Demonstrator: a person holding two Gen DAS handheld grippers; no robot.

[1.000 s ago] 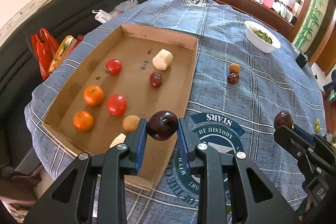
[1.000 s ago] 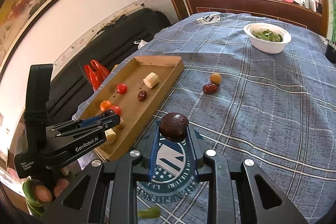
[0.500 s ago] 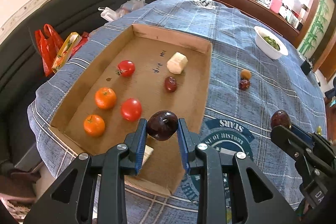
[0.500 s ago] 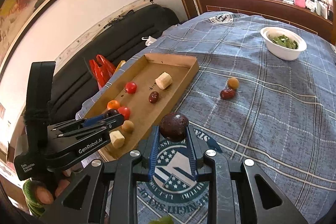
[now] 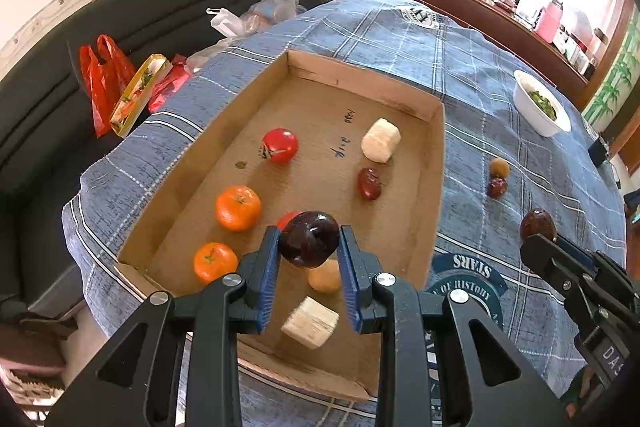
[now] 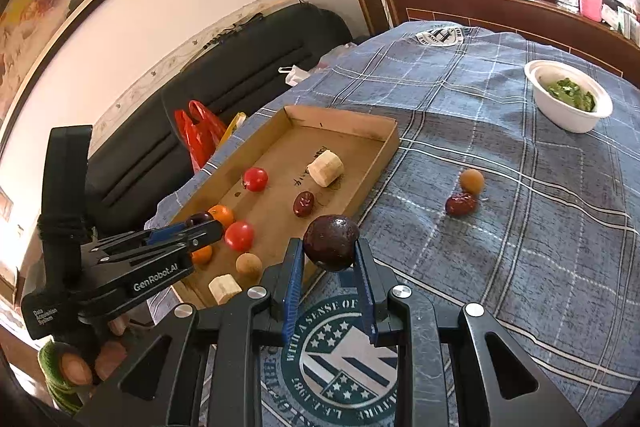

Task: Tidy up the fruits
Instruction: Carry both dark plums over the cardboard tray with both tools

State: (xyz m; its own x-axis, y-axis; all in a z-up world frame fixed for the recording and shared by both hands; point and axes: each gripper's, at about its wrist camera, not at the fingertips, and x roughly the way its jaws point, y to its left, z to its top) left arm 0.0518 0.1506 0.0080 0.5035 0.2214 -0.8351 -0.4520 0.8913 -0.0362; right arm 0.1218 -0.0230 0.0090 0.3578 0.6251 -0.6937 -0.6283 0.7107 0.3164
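Note:
My left gripper (image 5: pixel 308 259) is shut on a dark plum (image 5: pixel 309 239) and holds it above the near part of the cardboard tray (image 5: pixel 436 187). My right gripper (image 6: pixel 330 263) is shut on a second dark plum (image 6: pixel 331 237) above the tablecloth, right of the tray's near corner (image 6: pixel 384 155). The tray holds two tomatoes (image 5: pixel 280 145), two oranges (image 5: pixel 238 207), a red date (image 5: pixel 369 183), a tan round fruit (image 5: pixel 325 277) and two pale fruit chunks (image 5: pixel 380 141). A tan fruit (image 6: pixel 471 181) and a red date (image 6: pixel 460 205) lie on the cloth.
A white bowl of greens (image 6: pixel 568 103) stands at the far right of the blue plaid tablecloth (image 6: pixel 520 247). A black sofa (image 5: pixel 60 107) with red bags (image 5: pixel 104 79) lies left of the table. A wooden sideboard (image 5: pixel 460 3) runs behind.
My left gripper has carried its plum leftward, from over the tray's right edge to over the inside of the tray. My right gripper with its plum has shifted slightly towards the tray.

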